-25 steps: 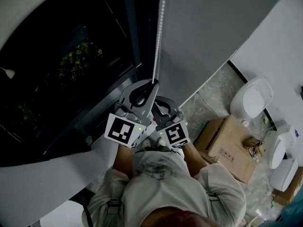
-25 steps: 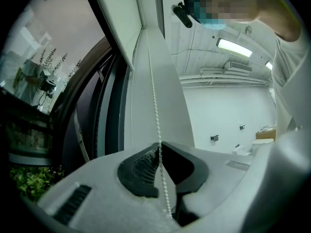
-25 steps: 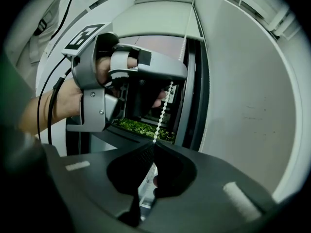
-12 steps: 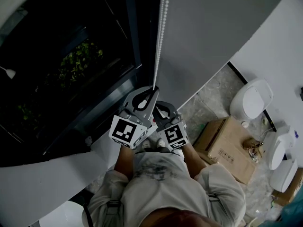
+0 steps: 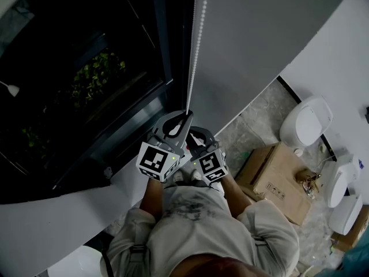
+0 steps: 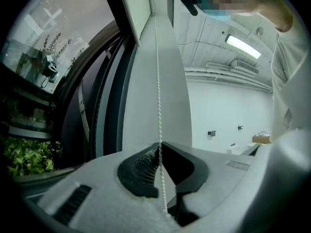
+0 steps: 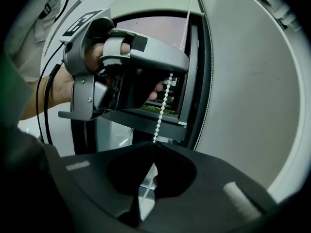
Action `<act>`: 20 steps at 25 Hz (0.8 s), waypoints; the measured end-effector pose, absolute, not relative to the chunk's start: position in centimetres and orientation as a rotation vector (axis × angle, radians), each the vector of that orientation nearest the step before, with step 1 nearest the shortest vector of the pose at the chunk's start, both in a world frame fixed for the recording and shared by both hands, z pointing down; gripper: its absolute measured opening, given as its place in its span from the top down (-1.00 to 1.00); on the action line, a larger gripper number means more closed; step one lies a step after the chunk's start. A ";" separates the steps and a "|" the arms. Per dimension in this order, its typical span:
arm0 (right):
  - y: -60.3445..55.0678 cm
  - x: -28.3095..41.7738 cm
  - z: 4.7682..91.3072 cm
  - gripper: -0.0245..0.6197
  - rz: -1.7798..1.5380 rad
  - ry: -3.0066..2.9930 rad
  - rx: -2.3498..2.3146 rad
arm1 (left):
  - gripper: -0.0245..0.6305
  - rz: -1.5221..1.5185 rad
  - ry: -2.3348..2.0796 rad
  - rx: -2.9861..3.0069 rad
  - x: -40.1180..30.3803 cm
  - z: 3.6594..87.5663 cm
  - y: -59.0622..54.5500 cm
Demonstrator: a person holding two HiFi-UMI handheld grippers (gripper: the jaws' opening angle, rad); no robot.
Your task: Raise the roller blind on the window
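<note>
Between the closed jaws of your left tongs (image 6: pixel 159 143) the blind's bead chain (image 6: pixel 158 81) is pinched, and your right tongs (image 7: pixel 153 143), just below, are clamped on it too; above both it runs taut beside the window frame (image 5: pixel 164 51). Judged light, limp and slippery: take hold squarely on the beads and pull in line, since jerking may slip or snap it.

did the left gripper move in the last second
Yes. The left gripper, shut on the bead chain, has slid down the picture toward the person, so its tips sit lower against the window frame.
</note>
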State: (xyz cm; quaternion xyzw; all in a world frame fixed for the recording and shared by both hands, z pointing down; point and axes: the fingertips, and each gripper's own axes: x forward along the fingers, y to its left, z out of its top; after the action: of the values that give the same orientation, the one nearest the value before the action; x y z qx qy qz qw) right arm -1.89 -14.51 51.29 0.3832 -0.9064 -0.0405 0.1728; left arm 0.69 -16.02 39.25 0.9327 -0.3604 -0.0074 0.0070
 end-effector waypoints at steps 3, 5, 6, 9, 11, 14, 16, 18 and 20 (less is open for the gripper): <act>-14.5 -1.8 52.3 0.89 -0.101 -2.549 1.079 | 0.85 -0.006 -1.120 2.904 0.7 40.2 -16.0; -14.5 -1.7 53.0 0.89 -0.091 -2.536 1.073 | 0.85 0.008 -1.115 2.897 0.7 40.9 -15.9; -14.5 -1.6 53.3 0.89 -0.085 -2.531 1.070 | 0.85 0.017 -1.112 2.893 0.6 41.3 -15.9; -14.4 -1.6 54.3 0.89 -0.065 -2.520 1.060 | 0.85 0.044 -1.105 2.879 0.6 42.4 -15.8; -14.3 -1.6 55.0 0.89 -0.051 -2.513 1.054 | 0.85 0.056 -1.102 2.868 0.6 43.0 -15.8; -14.2 -1.6 55.9 0.89 -0.032 -2.499 1.047 | 0.85 0.079 -1.100 2.855 0.5 44.0 -15.8; -14.1 -1.5 56.3 0.89 -0.020 -2.493 1.045 | 0.85 0.086 -1.097 2.847 0.5 44.5 -15.7; -14.1 -1.4 56.5 0.89 -0.014 -2.488 1.051 | 0.85 0.086 -1.093 2.843 0.5 44.6 -15.7; -14.3 -1.4 56.5 0.89 -0.018 -2.482 1.059 | 0.85 0.086 -1.091 2.845 0.4 44.6 -15.8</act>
State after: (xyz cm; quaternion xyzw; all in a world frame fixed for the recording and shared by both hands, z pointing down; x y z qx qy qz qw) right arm -1.35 -14.27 56.46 0.3830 -0.8973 -0.0064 0.2194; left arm 0.45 -15.82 44.62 0.9324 -0.3574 0.0283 0.0466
